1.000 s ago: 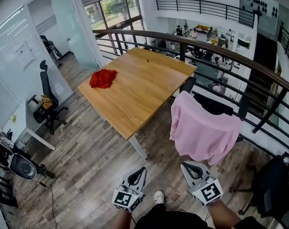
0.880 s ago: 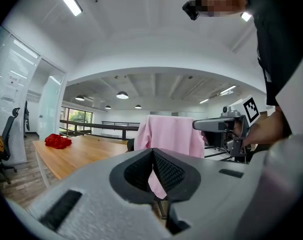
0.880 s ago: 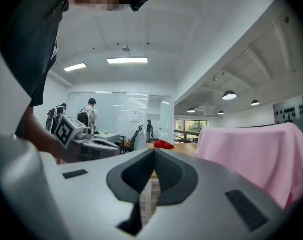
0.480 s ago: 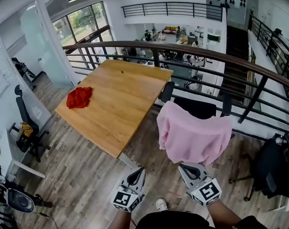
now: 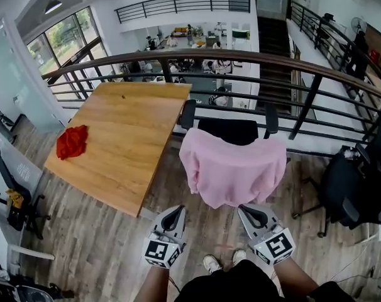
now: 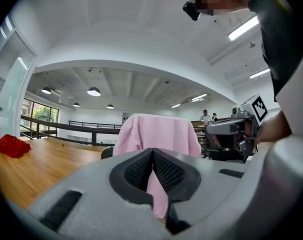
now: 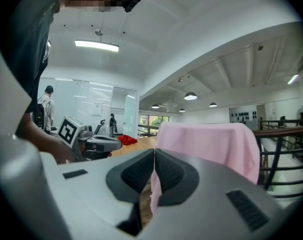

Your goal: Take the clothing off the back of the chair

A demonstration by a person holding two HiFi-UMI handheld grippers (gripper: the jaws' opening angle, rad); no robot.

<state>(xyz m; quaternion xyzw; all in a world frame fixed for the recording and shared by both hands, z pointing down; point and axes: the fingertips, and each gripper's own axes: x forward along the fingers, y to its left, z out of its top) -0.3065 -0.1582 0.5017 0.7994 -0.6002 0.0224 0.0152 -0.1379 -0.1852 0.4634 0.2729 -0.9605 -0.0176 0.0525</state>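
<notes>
Dead ahead at 12 o'clock, a pale pink cloth garment point(image 5: 233, 168) drapes the back of the black office chair point(image 5: 228, 131); left claw point(image 5: 173, 212) and right claw point(image 5: 248, 212) are pressed together, empty. Tugged by its low hem, it could snag on the armrests point(image 5: 188, 114) or roll the chair

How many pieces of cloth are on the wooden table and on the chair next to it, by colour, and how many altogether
Pink: 1, the pink garment draped over the back of the chair
Red: 1, the red cloth crumpled on the wooden table
Total: 2
</notes>
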